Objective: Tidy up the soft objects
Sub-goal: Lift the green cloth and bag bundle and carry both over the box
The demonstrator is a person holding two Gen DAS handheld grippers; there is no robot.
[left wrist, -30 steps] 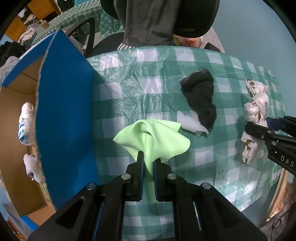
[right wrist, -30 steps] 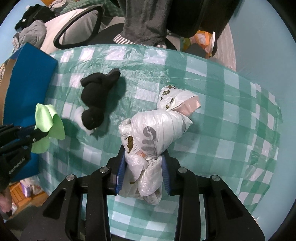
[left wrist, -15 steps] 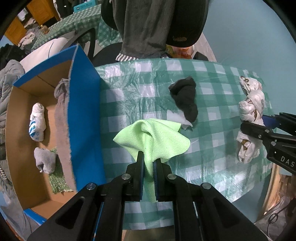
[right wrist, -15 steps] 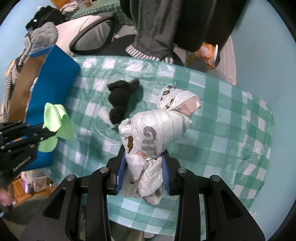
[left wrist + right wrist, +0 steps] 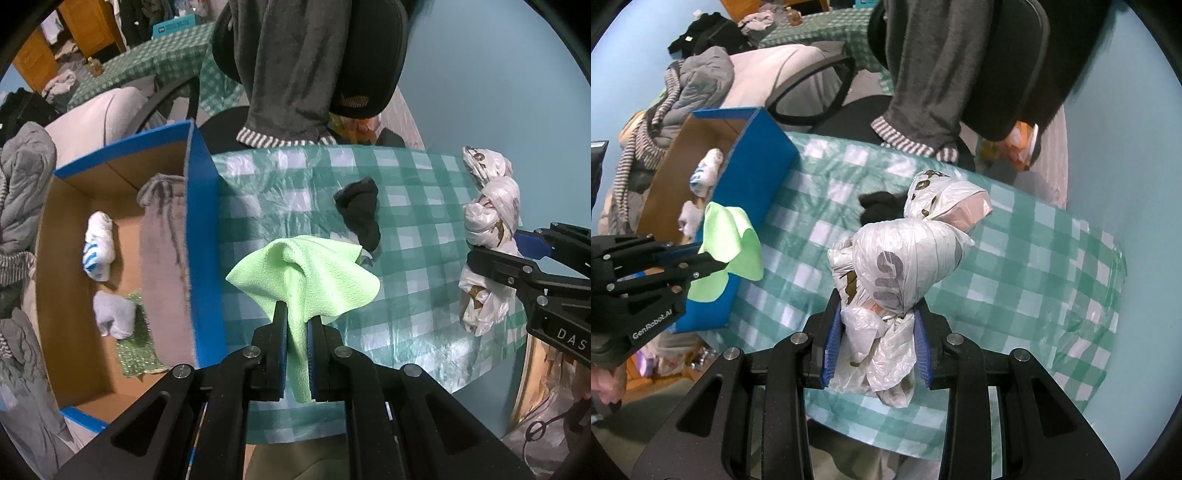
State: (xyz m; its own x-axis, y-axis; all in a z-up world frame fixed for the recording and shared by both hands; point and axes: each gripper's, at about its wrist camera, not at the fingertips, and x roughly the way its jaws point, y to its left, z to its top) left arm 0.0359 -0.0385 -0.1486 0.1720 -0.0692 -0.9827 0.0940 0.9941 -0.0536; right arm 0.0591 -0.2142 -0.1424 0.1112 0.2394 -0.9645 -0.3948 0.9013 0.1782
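Left tongs (image 5: 296,332) pinch the green cloth (image 5: 306,273) above the table (image 5: 424,221); right tongs (image 5: 878,341) clamp knotted bags (image 5: 905,266). Risk: thin fold slipping free short of the box (image 5: 203,221).

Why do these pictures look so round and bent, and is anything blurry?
Both views come through fisheye lenses, so black corners frame each picture and the table edge bows. Left wrist view: sharp, the green cloth crisp. Right wrist view: the plastic bag bundle is sharp, but the tablecloth checks and blue box look slightly smeared.
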